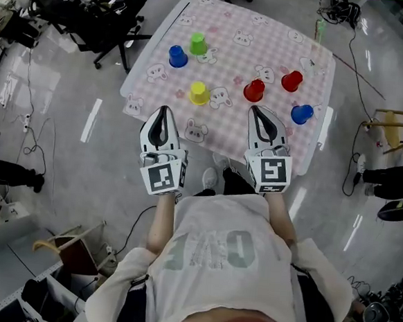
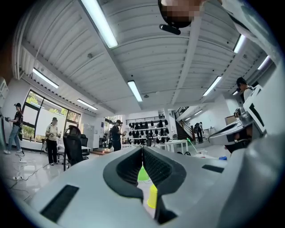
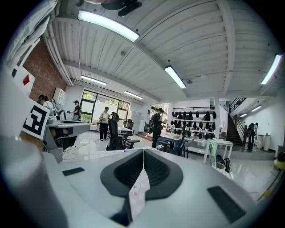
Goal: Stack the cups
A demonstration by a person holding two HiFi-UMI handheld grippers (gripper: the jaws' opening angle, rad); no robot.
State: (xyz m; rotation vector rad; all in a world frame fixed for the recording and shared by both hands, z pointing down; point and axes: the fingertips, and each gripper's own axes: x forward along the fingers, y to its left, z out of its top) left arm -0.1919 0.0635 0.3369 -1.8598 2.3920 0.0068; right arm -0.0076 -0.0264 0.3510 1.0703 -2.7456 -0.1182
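A workshop floor with office chairs (image 1: 95, 9) surrounds a table (image 1: 238, 48) under a pink checked cloth printed with rabbits; six cups stand on it singly, none nested, so I judge the task to be at its opening approach.

The left gripper (image 1: 163, 113) hovers at the table's near edge, its jaws pressed together on nothing. From its tips the left blue cup (image 1: 177, 55) lies at twelve o'clock, the green cup (image 1: 198, 43) at one o'clock, and the yellow cup (image 1: 198, 93), the nearest, at two o'clock; the left gripper view shows green and yellow through the slot under the closed tips, well beyond them.

The right gripper (image 1: 256, 112) is likewise closed and empty; the near red cup (image 1: 254, 90) sits at its twelve o'clock, the far red cup (image 1: 292, 80) between one and two, and the right blue cup (image 1: 302, 114) at three.

Each cup seems to stand mouth-down, its long axis vertical and its narrow closed end up. The next move calls for one pair of jaws to part enough to span a cup's wall, close on its sides, lift it clear and lower it over another.
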